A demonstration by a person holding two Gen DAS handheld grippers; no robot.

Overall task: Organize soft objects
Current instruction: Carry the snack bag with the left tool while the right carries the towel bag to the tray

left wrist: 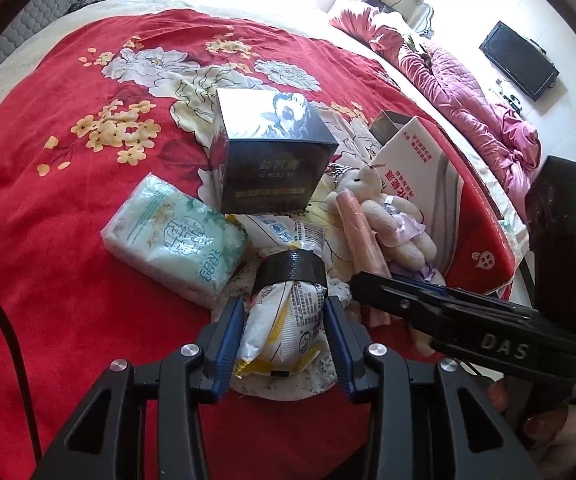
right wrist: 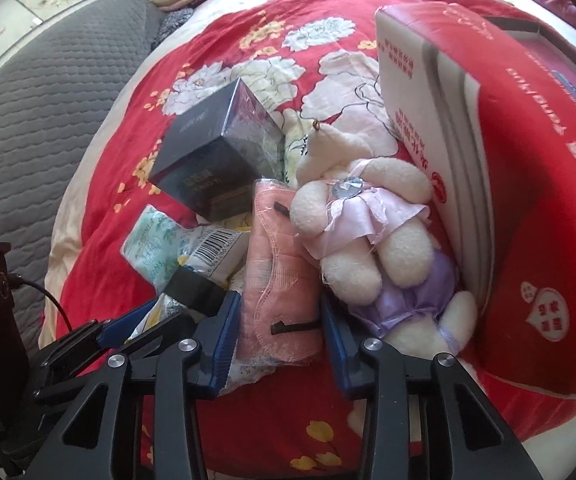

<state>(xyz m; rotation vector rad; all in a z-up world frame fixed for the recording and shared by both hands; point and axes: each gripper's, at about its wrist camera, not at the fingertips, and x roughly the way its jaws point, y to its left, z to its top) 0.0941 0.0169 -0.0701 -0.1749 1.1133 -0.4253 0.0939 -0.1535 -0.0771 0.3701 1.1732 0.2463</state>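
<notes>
Gripping a taped packet (left wrist: 284,312) on the red blanket (left wrist: 68,240), the left gripper (left wrist: 284,332) seems secure, but the right gripper (right wrist: 278,320), pinching a bagged pink mask (right wrist: 278,276), may snag the touching teddy (right wrist: 363,220).

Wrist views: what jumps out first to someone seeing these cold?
The red floral blanket fills both views, with a clutter of items heaped at its middle. The left gripper is closed on a white-and-yellow packet banded with black tape, and beside it the right gripper straddles a pink face mask in clear wrap. A plush bear in a pink and purple dress leans against a red-and-white box, near a dark cube box.
</notes>
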